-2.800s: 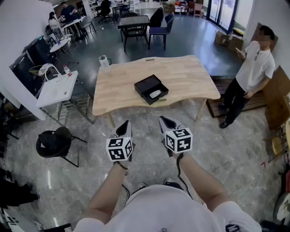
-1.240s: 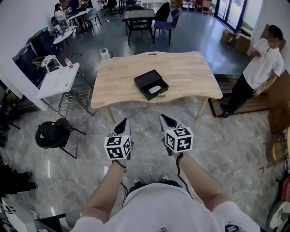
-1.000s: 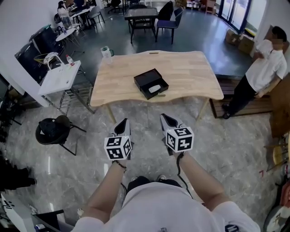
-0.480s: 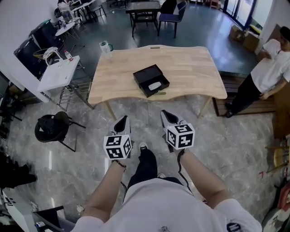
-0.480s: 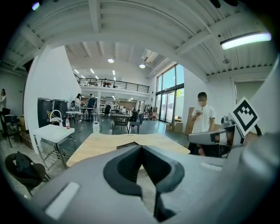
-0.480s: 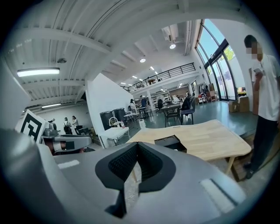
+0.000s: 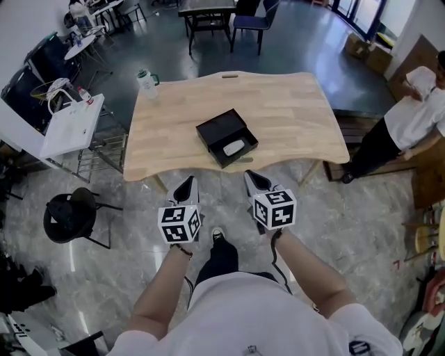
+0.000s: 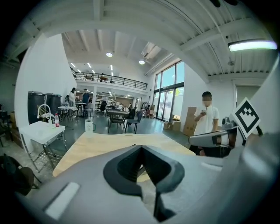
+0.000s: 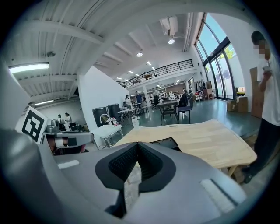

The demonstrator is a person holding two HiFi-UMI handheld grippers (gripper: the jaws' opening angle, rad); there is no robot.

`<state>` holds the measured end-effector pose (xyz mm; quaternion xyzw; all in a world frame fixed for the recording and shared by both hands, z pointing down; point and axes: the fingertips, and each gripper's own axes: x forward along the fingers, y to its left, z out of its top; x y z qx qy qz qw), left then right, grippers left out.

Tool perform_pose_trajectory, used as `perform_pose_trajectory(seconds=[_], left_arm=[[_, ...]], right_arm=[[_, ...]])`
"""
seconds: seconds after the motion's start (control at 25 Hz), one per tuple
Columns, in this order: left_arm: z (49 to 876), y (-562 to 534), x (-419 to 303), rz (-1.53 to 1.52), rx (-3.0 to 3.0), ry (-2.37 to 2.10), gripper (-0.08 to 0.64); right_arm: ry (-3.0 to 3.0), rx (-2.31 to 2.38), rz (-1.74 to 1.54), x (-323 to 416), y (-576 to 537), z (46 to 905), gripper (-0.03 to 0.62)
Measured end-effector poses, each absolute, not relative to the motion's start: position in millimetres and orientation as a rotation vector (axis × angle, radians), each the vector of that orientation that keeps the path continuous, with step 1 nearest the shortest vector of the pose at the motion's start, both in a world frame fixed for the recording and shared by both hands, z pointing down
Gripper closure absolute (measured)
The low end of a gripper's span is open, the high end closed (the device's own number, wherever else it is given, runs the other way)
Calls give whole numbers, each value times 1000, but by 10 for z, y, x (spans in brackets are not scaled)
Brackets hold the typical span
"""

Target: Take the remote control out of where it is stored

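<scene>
An open black box [image 7: 226, 137] lies on the wooden table [image 7: 292, 111], with a light grey remote control [image 7: 233, 147] lying inside it. My left gripper [image 7: 186, 189] and right gripper [image 7: 256, 182] hang side by side over the floor, short of the table's near edge. Both are shut with nothing between the jaws. In the right gripper view the box [image 9: 168, 141] peeks just above the jaws. The left gripper view shows the table [image 8: 100, 142] ahead and the other gripper [image 8: 218, 139] to the right.
A person in a white shirt [image 7: 416, 104] stands right of the table. A bottle [image 7: 147, 81] sits at the table's far left corner. A white side table [image 7: 66, 125] and a black stool [image 7: 69, 217] stand to the left; dark chairs and a table [image 7: 208, 14] lie beyond.
I have walked closer to the table; it and the black box now sit nearer to both grippers. The grippers kept their pose and stayed shut.
</scene>
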<state>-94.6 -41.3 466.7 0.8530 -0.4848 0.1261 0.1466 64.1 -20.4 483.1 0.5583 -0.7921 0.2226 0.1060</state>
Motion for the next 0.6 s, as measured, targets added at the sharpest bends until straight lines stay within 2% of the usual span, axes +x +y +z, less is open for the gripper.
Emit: perform_pose_trajectory(seconds=[0.6], left_arm=[[4919, -2246, -819, 415, 2450, -1281, 558]], right_arm=[[-2261, 1646, 681, 576, -2019, 5028, 565]])
